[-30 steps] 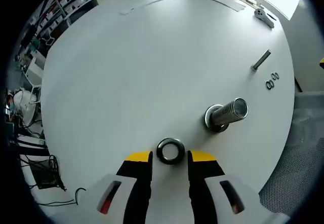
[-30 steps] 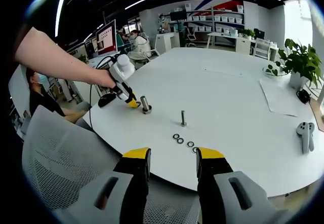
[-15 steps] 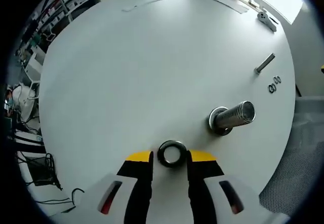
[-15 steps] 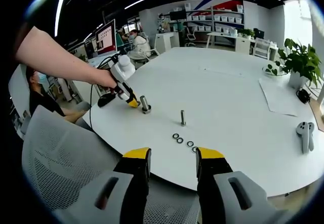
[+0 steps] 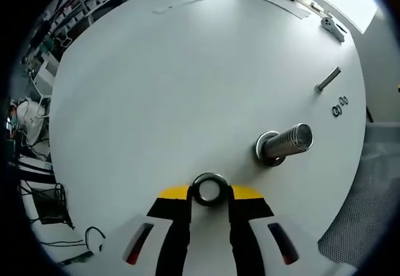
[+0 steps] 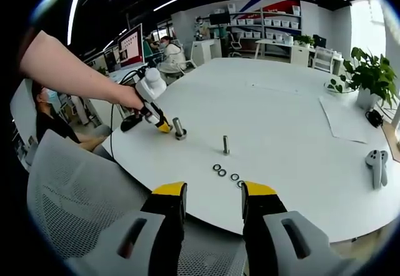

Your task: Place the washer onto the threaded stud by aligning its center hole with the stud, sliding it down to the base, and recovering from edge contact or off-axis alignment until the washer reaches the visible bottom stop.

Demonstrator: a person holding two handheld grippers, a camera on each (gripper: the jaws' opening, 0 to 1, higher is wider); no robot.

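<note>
A dark metal washer point(image 5: 209, 178) lies flat on the white table point(image 5: 187, 70). My left gripper point(image 5: 209, 193) has its yellow-tipped jaws pressed against the washer's two sides, shut on it. The threaded stud point(image 5: 286, 142) stands on its round base just right of and beyond the washer. In the right gripper view the stud point(image 6: 179, 128) stands near the table's left edge, with a person's hand holding the left gripper point(image 6: 164, 127) beside it. My right gripper point(image 6: 212, 192) hangs open above a mesh chair, nothing between its jaws.
A second upright bolt point(image 6: 225, 145) and several small rings point(image 6: 226, 173) sit toward the near table edge. A white controller point(image 6: 377, 163), papers point(image 6: 347, 120) and a potted plant point(image 6: 369, 73) are at the right. A grey mesh chair point(image 6: 75, 188) stands below. People sit at desks behind.
The left gripper has moved forward so the washer, formerly just ahead of its tips, now sits between them, and the gap has narrowed onto it. The right gripper has stayed put.
</note>
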